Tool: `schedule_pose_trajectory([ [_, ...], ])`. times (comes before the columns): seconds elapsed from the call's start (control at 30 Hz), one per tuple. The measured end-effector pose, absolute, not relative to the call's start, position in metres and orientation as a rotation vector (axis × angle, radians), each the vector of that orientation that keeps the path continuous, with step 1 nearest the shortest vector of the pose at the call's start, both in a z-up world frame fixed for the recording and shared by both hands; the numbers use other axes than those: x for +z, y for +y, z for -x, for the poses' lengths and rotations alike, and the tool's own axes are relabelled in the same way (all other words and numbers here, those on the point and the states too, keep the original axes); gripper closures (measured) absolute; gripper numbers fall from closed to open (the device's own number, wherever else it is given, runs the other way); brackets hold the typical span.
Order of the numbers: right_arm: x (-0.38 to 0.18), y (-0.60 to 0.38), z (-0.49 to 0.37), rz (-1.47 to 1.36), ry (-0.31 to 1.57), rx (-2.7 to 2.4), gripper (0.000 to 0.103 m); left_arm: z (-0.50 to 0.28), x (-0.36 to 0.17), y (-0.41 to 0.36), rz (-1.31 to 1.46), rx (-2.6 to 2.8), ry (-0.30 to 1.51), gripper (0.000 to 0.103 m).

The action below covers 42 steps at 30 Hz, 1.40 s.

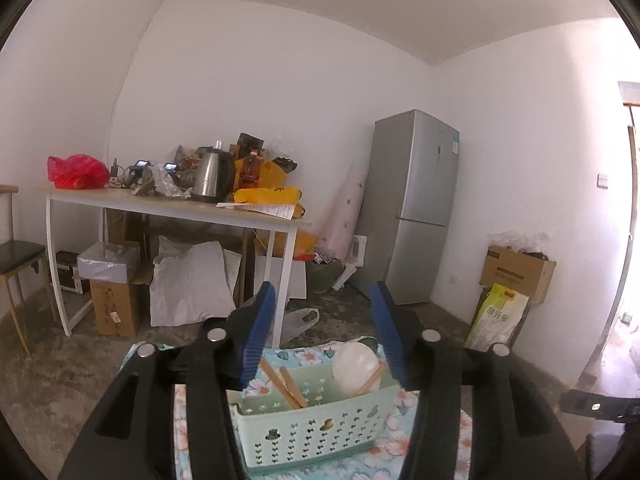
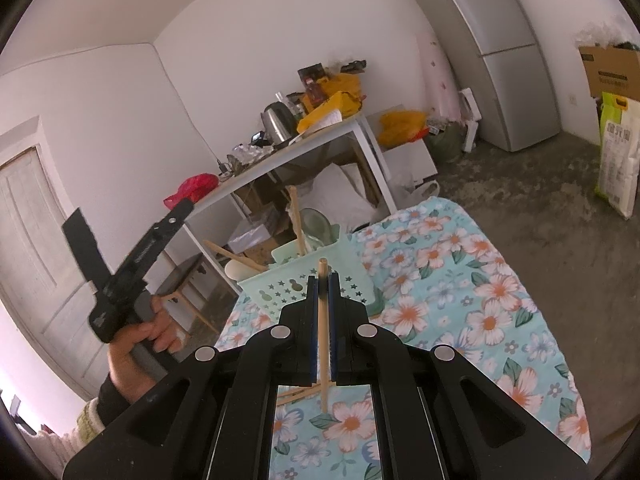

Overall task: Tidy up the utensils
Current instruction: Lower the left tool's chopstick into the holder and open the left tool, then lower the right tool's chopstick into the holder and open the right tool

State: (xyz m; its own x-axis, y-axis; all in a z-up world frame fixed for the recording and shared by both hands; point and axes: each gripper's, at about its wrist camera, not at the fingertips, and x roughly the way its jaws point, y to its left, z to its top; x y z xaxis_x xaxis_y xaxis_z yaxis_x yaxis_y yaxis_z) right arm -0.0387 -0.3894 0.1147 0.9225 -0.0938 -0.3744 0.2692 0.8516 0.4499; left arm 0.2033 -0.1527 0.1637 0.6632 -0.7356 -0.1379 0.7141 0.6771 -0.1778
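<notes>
A pale green perforated basket [image 1: 316, 428] stands on the floral cloth [image 2: 460, 300]. It holds wooden chopsticks [image 1: 286, 386] and a white spoon [image 1: 356, 370]. My left gripper [image 1: 323, 304] is open and empty, raised above the basket. It also shows in the right wrist view [image 2: 124, 264], held up at the left. My right gripper [image 2: 322, 280] is shut on a single wooden chopstick [image 2: 323, 336], held upright just in front of the basket [image 2: 316, 280]. More wooden chopsticks [image 2: 296, 394] lie on the cloth below the right gripper.
A white table [image 1: 172, 208] with a kettle [image 1: 212, 176], bags and clutter stands by the back wall. Boxes [image 1: 116, 308] sit under it. A silver fridge [image 1: 412, 204] stands in the corner. A cardboard box [image 1: 516, 268] and a sack [image 1: 496, 320] stand at the right. A chair [image 1: 16, 256] is at the left.
</notes>
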Motion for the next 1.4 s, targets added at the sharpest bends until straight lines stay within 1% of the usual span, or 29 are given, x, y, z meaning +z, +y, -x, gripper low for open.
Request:
schedule_pose_trajectory([
  [0.13, 0.122, -0.388, 0.039, -0.495, 0.332, -0.189, 0.1, -0.191, 0.167, -0.133, 0.14, -0.828, 0.236, 0.047],
  [0.2, 0.128, -0.388, 0.038, -0.48, 0.316, -0.181, 0.1, -0.185, 0.165, -0.125, 0.14, -0.829, 0.256, 0.043],
  [0.37, 0.147, -0.383, 0.028, -0.425, 0.275, -0.141, 0.1, -0.177, 0.147, -0.104, 0.12, -0.78, 0.365, 0.04],
  [0.63, 0.195, -0.363, 0.001, -0.277, 0.179, -0.077, 0.1, -0.169, 0.107, -0.069, 0.142, -0.662, 0.534, 0.034],
  [0.73, 0.21, -0.357, -0.009, -0.224, 0.139, -0.074, 0.1, -0.169, 0.098, -0.062, 0.146, -0.622, 0.573, 0.03],
  [0.8, 0.218, -0.355, -0.016, -0.205, 0.116, -0.068, 0.1, -0.169, 0.094, -0.059, 0.132, -0.586, 0.594, 0.026],
  [0.93, 0.23, -0.353, -0.035, -0.15, 0.08, -0.082, 0.1, -0.17, 0.088, -0.063, 0.08, -0.538, 0.615, 0.023],
  [1.13, 0.222, -0.344, -0.065, -0.042, 0.07, -0.143, 0.1, -0.166, 0.086, -0.069, -0.033, -0.45, 0.6, 0.022],
  [1.4, 0.171, -0.33, -0.114, 0.071, 0.135, -0.189, 0.1, -0.167, 0.089, -0.066, -0.052, -0.403, 0.605, 0.022],
])
